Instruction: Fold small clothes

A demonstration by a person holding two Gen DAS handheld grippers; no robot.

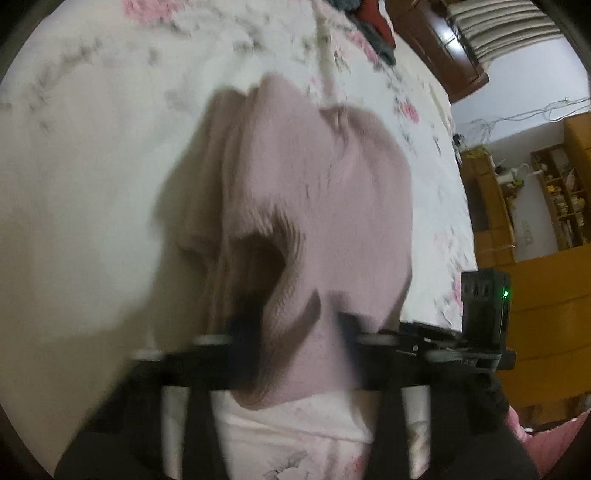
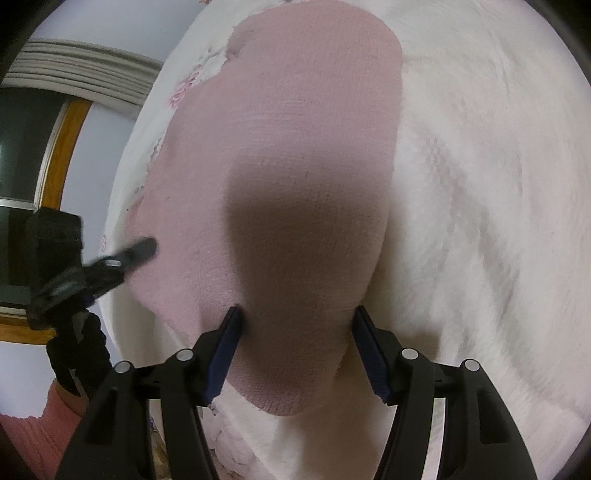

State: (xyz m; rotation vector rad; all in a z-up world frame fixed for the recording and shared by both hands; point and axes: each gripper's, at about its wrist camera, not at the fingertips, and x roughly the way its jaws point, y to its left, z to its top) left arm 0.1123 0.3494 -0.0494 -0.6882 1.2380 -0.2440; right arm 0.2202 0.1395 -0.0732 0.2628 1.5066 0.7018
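while both tools (image 2: 295, 332) gape, pink garment (image 2: 288, 147) lies flat

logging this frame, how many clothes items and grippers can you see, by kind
pink knit garment: 1, lying on the floral bedsheet
dark and red clothes pile at the far edge of the bed: 1, pieces too blurred to separate
grippers: 2, left gripper and right gripper
total: 4

A floral bedspread (image 1: 92, 147) carries a pink knit garment (image 2: 295, 129) and a clothes heap (image 1: 373, 22).
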